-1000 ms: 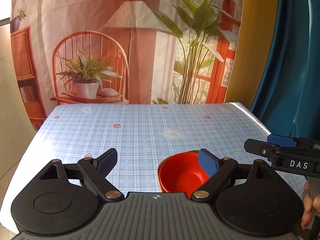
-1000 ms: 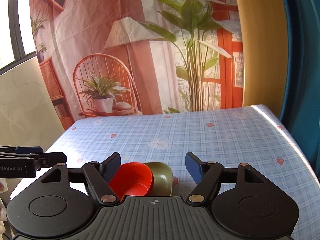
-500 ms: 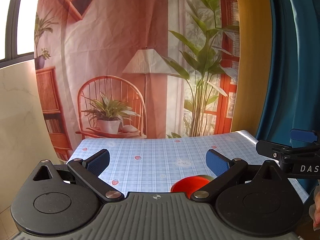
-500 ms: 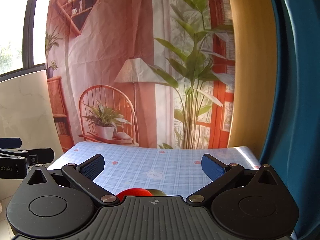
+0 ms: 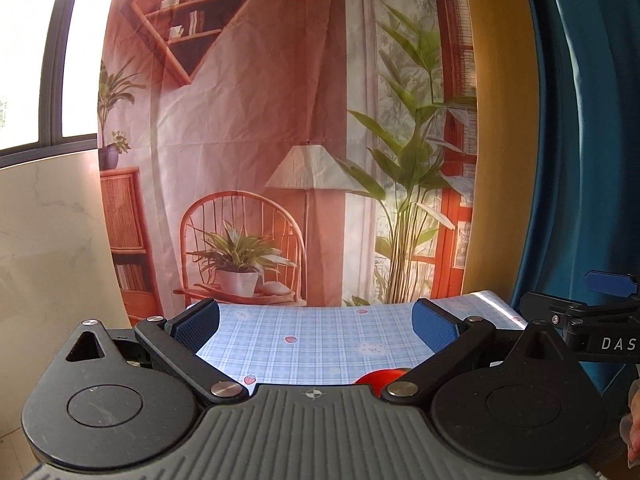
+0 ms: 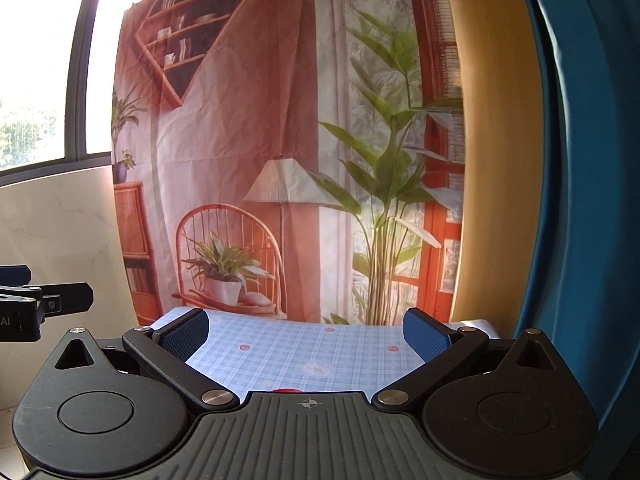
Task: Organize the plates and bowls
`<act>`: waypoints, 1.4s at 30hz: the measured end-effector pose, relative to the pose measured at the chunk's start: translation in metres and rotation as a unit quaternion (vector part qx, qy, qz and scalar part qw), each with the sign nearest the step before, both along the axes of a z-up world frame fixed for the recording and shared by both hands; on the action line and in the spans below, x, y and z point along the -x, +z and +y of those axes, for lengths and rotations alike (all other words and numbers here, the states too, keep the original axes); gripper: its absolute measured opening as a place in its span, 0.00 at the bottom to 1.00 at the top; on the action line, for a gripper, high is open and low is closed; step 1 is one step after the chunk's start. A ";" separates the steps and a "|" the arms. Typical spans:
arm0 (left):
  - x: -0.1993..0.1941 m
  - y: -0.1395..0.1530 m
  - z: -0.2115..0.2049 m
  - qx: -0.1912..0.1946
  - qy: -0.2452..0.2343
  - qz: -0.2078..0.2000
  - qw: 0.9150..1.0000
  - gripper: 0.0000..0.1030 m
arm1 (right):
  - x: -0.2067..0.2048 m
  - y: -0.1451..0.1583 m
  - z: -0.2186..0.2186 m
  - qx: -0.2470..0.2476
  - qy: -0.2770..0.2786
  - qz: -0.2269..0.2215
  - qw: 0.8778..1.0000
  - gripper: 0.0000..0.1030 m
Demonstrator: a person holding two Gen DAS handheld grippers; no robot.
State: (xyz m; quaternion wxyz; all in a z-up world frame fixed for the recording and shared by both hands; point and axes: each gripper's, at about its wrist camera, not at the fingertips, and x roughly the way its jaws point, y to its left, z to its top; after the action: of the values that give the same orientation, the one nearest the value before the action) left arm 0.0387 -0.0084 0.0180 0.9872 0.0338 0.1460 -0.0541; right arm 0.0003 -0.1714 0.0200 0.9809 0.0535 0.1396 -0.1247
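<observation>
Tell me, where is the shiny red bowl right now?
The shiny red bowl sits on the blue checked tablecloth at the near edge; in the left wrist view it peeks out beside the left claw's right arm.

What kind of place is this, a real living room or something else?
Probably a staged recording corner, not a real living room. The chair, lamp and plants are only printed on a creased fabric backdrop hung behind a table with a blue checked tablecloth. A real window and a teal curtain flank it.

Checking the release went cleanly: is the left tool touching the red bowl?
Apart. In the left wrist view the left tool stands wide open over bare tablecloth, while the red bowl sits low behind its body, clear of both pads.
</observation>
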 end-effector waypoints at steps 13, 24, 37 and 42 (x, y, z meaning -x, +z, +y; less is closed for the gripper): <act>0.005 -0.004 0.001 -0.007 0.017 0.002 1.000 1.00 | 0.005 -0.005 -0.006 -0.007 -0.016 0.007 1.000 1.00; 0.005 -0.004 -0.002 -0.008 0.022 0.006 1.000 1.00 | 0.005 -0.005 -0.007 -0.007 -0.017 0.008 1.000 1.00; 0.005 -0.005 0.000 -0.002 0.029 0.009 1.000 1.00 | 0.005 -0.005 -0.006 -0.006 -0.017 0.008 1.000 1.00; 0.005 -0.005 0.000 0.000 0.028 0.010 1.000 1.00 | 0.005 -0.005 -0.006 -0.006 -0.017 0.009 1.000 1.00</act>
State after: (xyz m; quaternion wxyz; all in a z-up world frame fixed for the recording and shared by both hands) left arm 0.0338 -0.0079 0.0128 0.9868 0.0296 0.1570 -0.0266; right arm -0.0043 -0.1773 0.0155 0.9771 0.0608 0.1479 -0.1405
